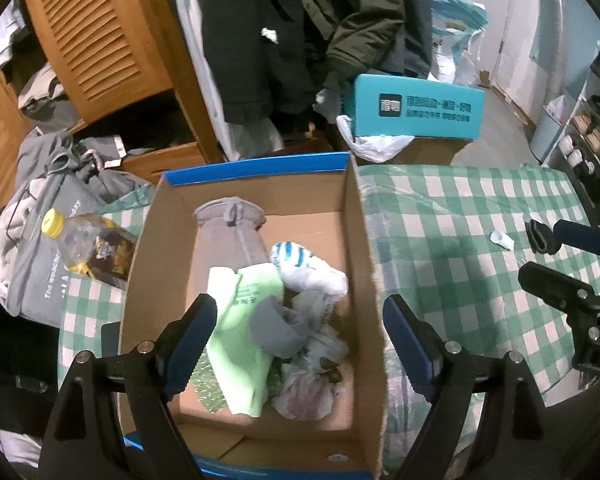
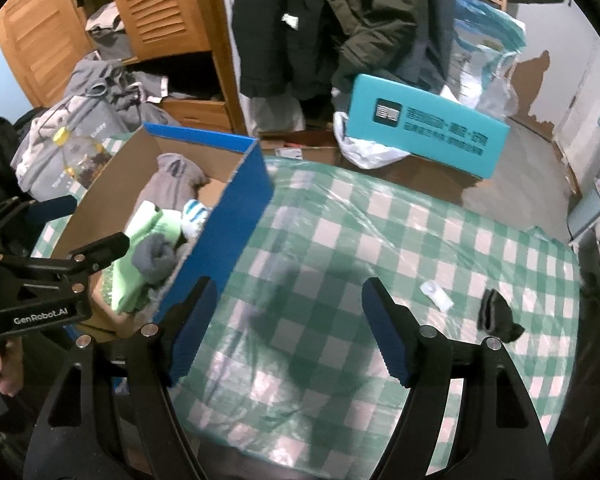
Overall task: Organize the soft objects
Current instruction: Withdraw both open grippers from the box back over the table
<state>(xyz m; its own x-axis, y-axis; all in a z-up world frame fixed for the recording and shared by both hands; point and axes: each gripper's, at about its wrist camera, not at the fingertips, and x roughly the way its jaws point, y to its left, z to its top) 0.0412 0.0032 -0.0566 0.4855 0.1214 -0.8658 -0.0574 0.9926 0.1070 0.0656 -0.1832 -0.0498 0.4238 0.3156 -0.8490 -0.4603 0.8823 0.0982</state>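
Note:
A cardboard box (image 1: 364, 264) with blue outer walls (image 2: 236, 216) stands on the green checked tablecloth (image 1: 460, 248). Inside lie a grey sock (image 1: 232, 232), a light green cloth (image 1: 244, 320), a rolled grey sock (image 1: 276, 328), a blue-striped white sock (image 1: 296, 256) and crumpled white pieces. My left gripper (image 1: 300, 340) hangs open above the box with nothing between its fingers. My right gripper (image 2: 286, 332) is open over bare tablecloth, right of the box. A dark sock (image 2: 498, 316) and a small white scrap (image 2: 436, 294) lie on the cloth at the right.
A plastic bottle (image 1: 88, 248) with a yellow cap lies left of the box beside grey clothing (image 1: 40, 208). A teal box (image 1: 416, 108) stands on brown cartons beyond the table. Dark coats (image 1: 300, 32) hang behind, next to a wooden louvred wardrobe (image 1: 96, 32).

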